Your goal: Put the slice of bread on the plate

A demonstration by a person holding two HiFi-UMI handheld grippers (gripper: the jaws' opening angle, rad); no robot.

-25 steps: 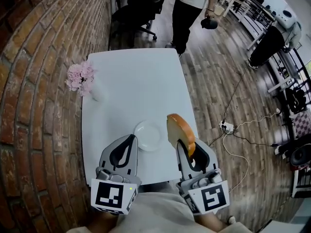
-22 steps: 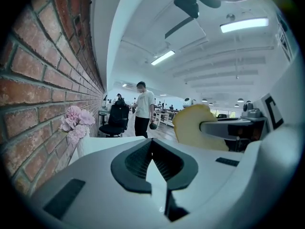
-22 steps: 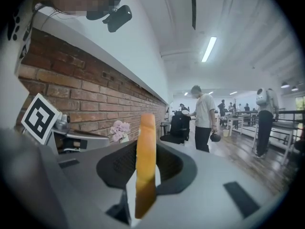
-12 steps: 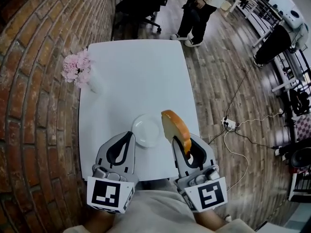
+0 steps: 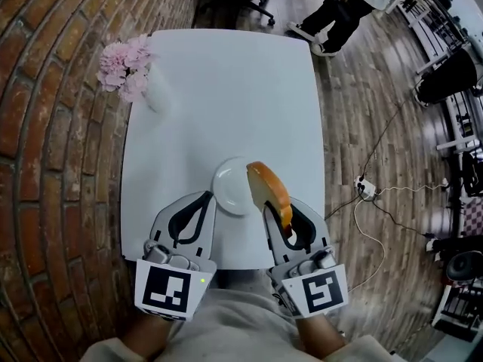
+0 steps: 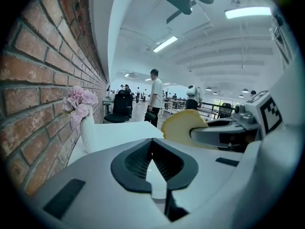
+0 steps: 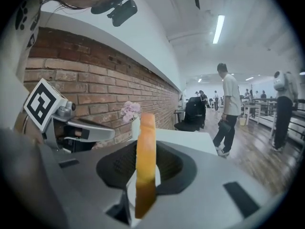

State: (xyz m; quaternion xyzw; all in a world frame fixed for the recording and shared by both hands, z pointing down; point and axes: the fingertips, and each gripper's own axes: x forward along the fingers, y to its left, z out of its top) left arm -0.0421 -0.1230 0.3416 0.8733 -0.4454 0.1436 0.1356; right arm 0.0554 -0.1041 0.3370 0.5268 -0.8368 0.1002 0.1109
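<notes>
A small white plate [image 5: 223, 184] lies on the white table [image 5: 226, 89] near its front edge. My right gripper [image 5: 278, 208] is shut on a slice of bread [image 5: 266, 189] with a golden crust, held on edge; the slice's far end hangs over the plate's right rim. In the right gripper view the bread [image 7: 145, 161] stands upright between the right gripper's [image 7: 145, 149] jaws. My left gripper [image 5: 205, 196] sits just left of the plate, shut with nothing in it; the left gripper view shows its tips [image 6: 152, 142] together and the bread [image 6: 183, 125] to the right.
A white vase of pink flowers [image 5: 128, 66] stands at the table's far left, against the brick wall [image 5: 45, 127]. A person's legs [image 5: 339, 6] are on the wooden floor beyond the table. A power strip with cables [image 5: 367, 191] lies on the floor at right.
Both grippers have sunk toward the table. The bread has come down and left, to the plate's right rim. The person behind the table has walked to the right.
</notes>
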